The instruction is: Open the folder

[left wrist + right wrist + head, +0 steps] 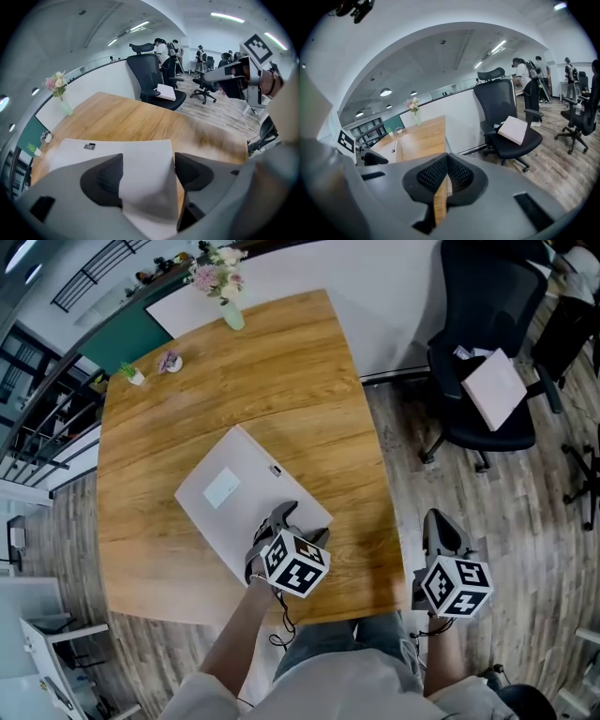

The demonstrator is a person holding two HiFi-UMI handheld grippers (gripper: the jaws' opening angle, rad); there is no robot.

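Note:
A flat pale grey folder (234, 498) lies closed and slanted on the wooden table (234, 381), with a lighter label and a small black tab (276, 470) on its cover. My left gripper (298, 524) points down over the folder's near right corner. In the left gripper view that corner of the folder (140, 159) fills the gap between the spread jaws of the left gripper (147, 176), and I see no pad pressing on it. My right gripper (436, 521) hangs beyond the table's right edge, over the floor. In its own view the right gripper (447, 176) has its pads together with nothing in them.
At the table's far end stand a vase of flowers (225, 287), a small potted plant (134, 376) and a small ornament (170, 362). A black office chair (478, 334) with a pale box (494, 388) on its seat stands to the right. A white partition runs behind the table.

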